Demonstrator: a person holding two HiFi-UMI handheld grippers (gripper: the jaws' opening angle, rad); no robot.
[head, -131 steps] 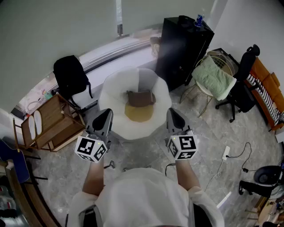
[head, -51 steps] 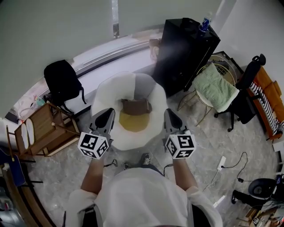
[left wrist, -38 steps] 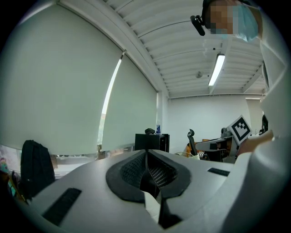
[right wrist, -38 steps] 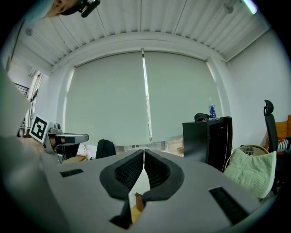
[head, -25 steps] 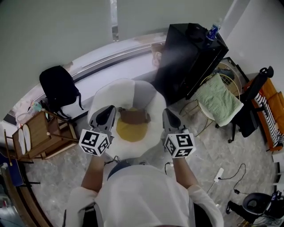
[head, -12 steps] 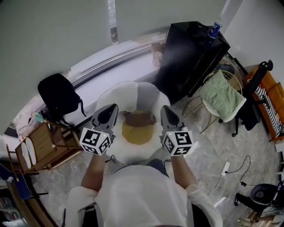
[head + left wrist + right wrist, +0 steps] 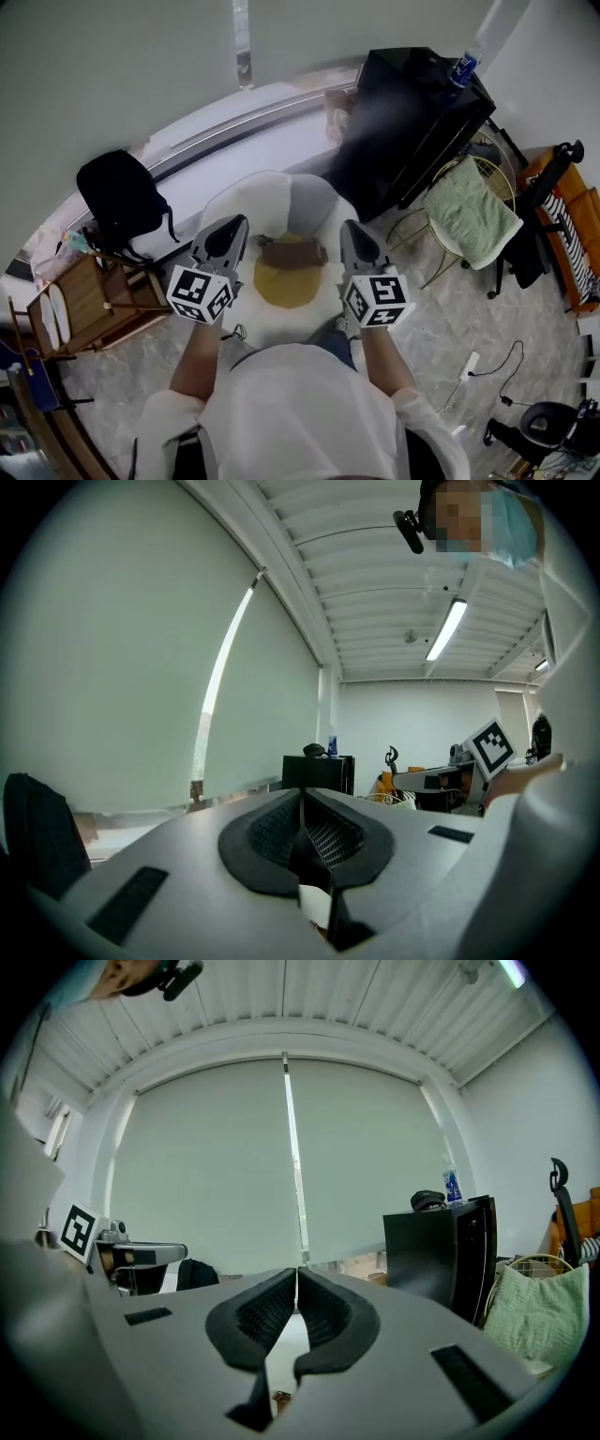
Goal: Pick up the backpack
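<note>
White round chair (image 7: 267, 197) has drawn nearer than a second ago and now lies between my left gripper (image 7: 234, 225) and right gripper (image 7: 348, 230), both with jaws pressed together on nothing. Well off to my left, the black backpack (image 7: 120, 197) stands upright by the window ledge (image 7: 225, 122), soft and rounded, a strap hanging down its side, just beyond a wooden rack (image 7: 89, 300).

Left bare forearm (image 7: 199, 361) and right bare forearm (image 7: 381, 358) reach out ahead of the white-shirted torso (image 7: 300, 412), side by side and roughly parallel. The left grey two-jaw gripper (image 7: 234, 225) points about level, jaws pressed together, nothing between them. The right grey two-jaw gripper (image 7: 349, 230) tips slightly down, jaws closed and empty too. The black-and-white marker cubes (image 7: 200, 293) face up.
</note>
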